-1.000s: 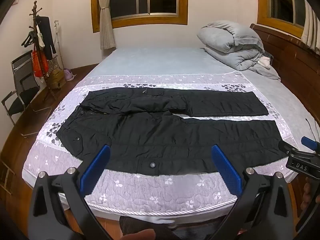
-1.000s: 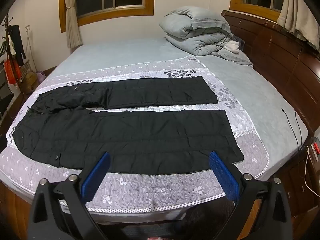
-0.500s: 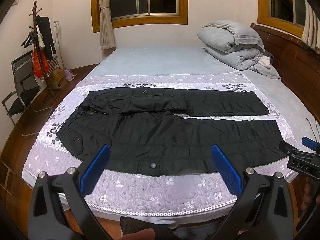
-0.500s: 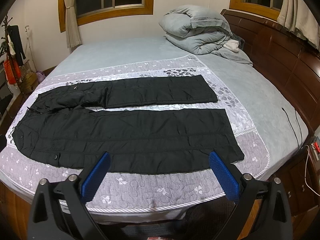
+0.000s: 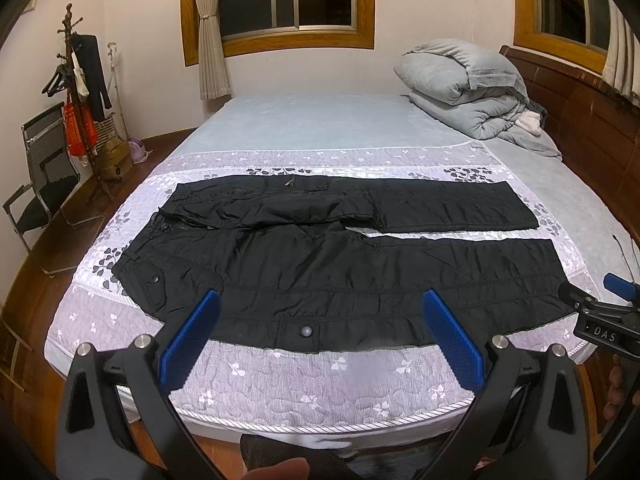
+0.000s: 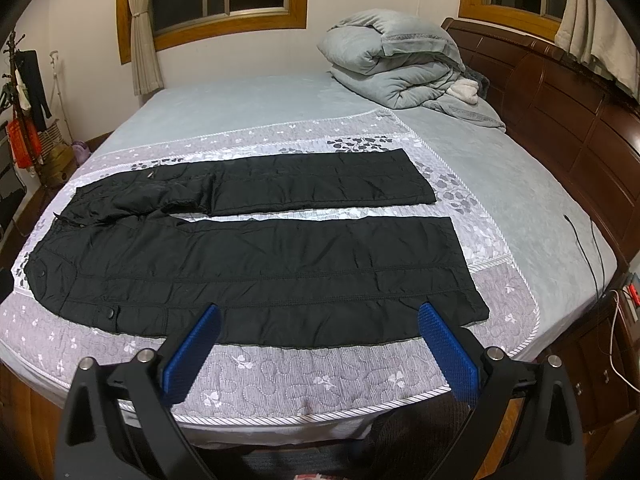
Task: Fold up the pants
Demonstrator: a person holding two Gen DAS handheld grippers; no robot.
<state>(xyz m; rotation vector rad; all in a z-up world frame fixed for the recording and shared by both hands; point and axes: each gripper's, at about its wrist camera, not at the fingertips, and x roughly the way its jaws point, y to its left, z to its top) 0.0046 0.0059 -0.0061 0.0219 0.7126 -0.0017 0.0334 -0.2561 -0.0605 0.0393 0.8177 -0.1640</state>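
pants (image 5: 328,256): black, spread flat on the bed (image 5: 320,376), legs apart
left tongs (image 5: 320,332): spread wide, gripping nothing; above near bed edge
right tongs (image 6: 318,344): likewise wide, empty

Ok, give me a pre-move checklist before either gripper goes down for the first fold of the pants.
1. Left gripper open, holding nothing: ok.
2. Right gripper open, holding nothing: ok.
3. Pants spread flat on the bed, legs apart, nothing lying on them: ok.
4. Near leg's hem lies ahead of the right gripper, waistband toward the left gripper's side: ok.
5. Far leg smooth; its upper part near the waist is bunched: not ok, smooth it first.
6. Folded quilt sits well away from the pants: ok.
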